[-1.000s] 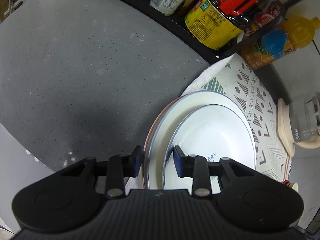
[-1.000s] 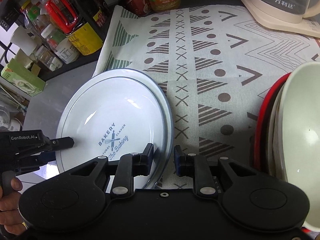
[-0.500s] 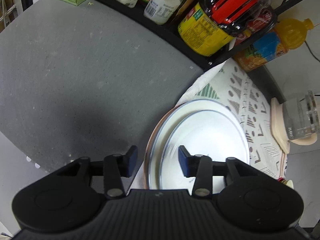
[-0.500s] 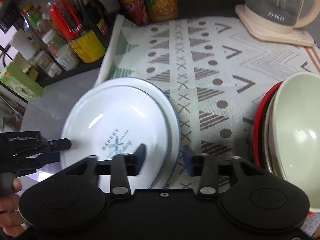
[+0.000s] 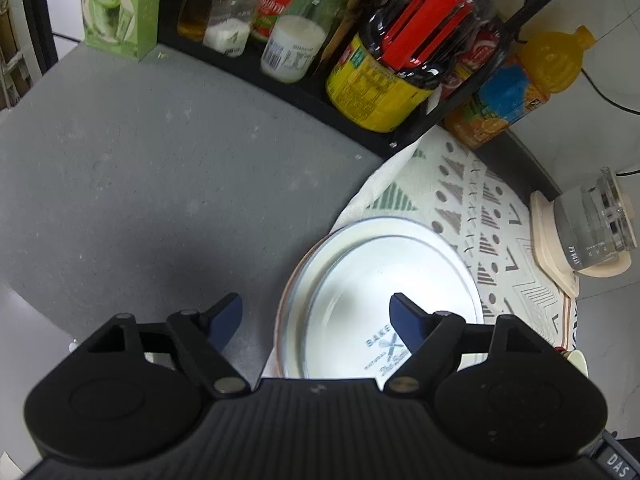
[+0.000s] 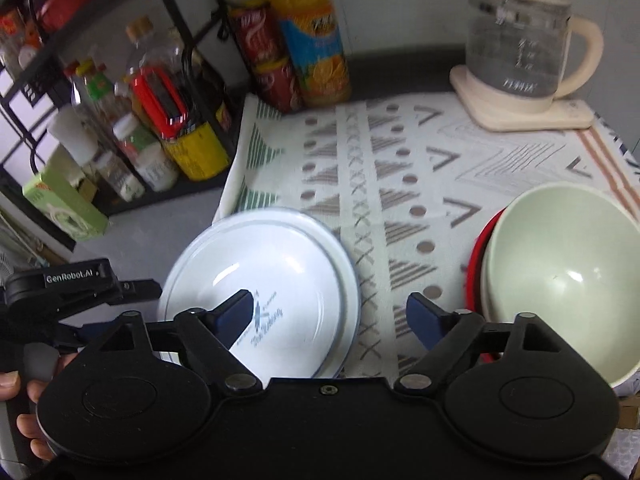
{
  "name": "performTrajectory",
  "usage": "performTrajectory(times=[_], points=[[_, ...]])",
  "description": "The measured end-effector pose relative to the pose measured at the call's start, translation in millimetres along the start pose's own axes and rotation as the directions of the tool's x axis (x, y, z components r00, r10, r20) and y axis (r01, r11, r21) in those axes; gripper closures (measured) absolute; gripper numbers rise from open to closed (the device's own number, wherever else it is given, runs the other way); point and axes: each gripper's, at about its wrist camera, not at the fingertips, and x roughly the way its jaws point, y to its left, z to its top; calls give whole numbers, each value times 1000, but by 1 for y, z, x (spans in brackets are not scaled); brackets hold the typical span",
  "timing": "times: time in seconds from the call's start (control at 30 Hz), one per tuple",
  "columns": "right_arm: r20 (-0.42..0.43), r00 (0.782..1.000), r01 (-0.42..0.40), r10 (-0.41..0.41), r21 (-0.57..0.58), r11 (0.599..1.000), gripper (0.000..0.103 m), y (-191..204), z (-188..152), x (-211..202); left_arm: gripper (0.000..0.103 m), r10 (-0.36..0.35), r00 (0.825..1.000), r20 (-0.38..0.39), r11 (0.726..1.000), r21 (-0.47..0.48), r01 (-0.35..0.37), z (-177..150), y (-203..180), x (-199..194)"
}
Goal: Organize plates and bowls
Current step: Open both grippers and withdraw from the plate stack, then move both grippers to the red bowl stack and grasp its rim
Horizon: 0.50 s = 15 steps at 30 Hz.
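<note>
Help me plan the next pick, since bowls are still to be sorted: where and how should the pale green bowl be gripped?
Grip the pale green bowl by its rim on the near left, one finger inside and one outside. It sits upright, nested in a red dish, so only the thin lip stands free. The right gripper, jaws just opened and empty, is probably closest and could come down from above.

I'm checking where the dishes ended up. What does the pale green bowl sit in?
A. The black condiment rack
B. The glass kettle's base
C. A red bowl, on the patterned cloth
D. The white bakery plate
C: in the right wrist view the pale green bowl nests inside a red bowl on the patterned cloth, apart from the white bakery plate.
</note>
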Motion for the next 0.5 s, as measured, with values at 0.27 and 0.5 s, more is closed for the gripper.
performTrajectory(times=[0.27, 0.5], points=[[31, 999, -35, 33, 66, 997, 14, -33, 9, -22, 20, -39, 999, 25, 998, 43, 38, -3, -39, -8], [87, 996, -30, 21, 103, 994, 9, -73, 15, -52, 19, -75, 997, 12, 988, 134, 72, -17, -88, -9]])
